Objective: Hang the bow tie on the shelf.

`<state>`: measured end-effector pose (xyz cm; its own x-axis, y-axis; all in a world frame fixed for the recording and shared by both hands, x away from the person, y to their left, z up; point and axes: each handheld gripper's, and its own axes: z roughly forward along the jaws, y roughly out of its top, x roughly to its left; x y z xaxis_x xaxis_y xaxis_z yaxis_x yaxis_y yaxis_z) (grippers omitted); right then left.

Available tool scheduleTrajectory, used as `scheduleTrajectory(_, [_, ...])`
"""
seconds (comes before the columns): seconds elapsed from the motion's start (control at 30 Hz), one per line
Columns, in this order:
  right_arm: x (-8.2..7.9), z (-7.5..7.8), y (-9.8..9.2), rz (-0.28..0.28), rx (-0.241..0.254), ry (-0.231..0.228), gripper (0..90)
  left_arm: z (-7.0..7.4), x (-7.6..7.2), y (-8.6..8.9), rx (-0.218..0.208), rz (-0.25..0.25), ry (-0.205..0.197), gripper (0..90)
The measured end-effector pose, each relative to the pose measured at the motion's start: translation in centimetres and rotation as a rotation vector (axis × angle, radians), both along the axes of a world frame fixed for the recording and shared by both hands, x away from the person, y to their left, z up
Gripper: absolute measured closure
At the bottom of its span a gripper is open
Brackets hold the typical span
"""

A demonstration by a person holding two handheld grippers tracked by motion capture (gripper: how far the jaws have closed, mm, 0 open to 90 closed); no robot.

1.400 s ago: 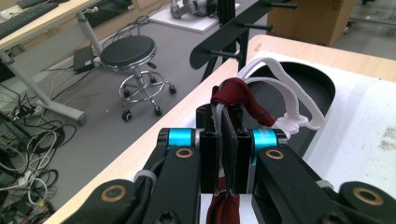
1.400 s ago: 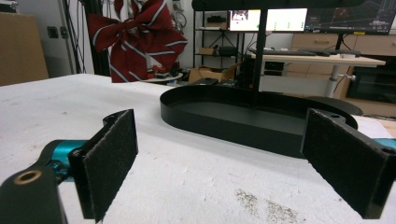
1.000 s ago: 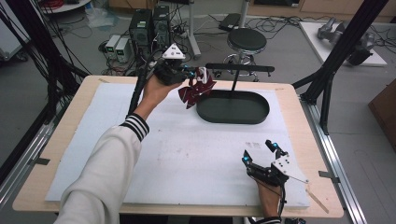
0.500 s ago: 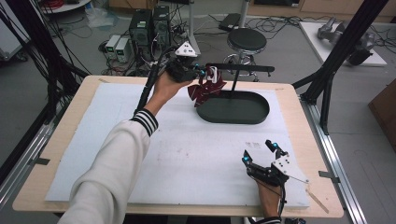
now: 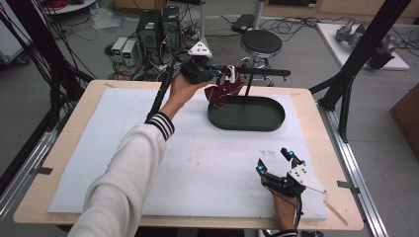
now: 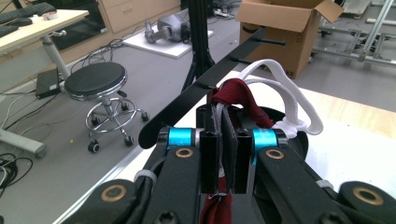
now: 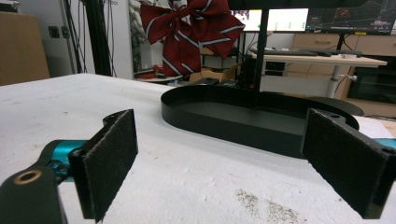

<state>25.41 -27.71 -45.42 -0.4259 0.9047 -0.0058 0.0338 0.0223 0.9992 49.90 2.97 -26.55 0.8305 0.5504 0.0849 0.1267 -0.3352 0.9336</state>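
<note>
A dark red fabric bow tie with thin white stripes [image 5: 225,86] hung in the air, pinched between the left gripper's [image 6: 225,158] black fingers [image 6: 208,158]. Its white cord loop [image 6: 285,100] arched just beyond those fingers, close beside the black horizontal bar of an oval-based stand [image 5: 267,73].

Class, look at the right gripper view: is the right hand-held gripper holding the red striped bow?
No: the right hand-held gripper stands open and empty above the white mat, while the red striped bow hangs farther off.

Wooden table [image 5: 321,148], white sheet [image 5: 197,158], black tray [image 5: 247,121].
</note>
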Motion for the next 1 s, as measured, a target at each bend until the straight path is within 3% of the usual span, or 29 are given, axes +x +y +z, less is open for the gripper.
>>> scheduleTrajectory(0.4, [0.0,0.0,0.0,-0.001,-0.001,0.001,10.0,0.4,0.3,0.1,-0.019,0.000,-0.004,85.7])
scheduleTrajectory(0.53, [0.0,0.0,0.0,-0.002,-0.002,-0.001,10.0,0.5,0.4,0.2,-0.048,0.004,0.007,85.7])
scheduleTrajectory(0.6, [0.1,0.0,0.0,-0.002,-0.003,-0.004,10.0,0.4,0.5,0.1,-0.032,0.003,0.009,85.7])
scheduleTrajectory(0.73, [0.0,0.0,0.0,-0.002,-0.004,-0.003,10.0,0.0,0.7,-0.2,-0.064,-0.004,0.021,85.7])
scheduleTrajectory(1.0, [0.0,0.0,0.0,-0.003,0.000,0.001,10.0,-1.2,1.7,-0.8,-0.079,-0.011,0.037,85.7])
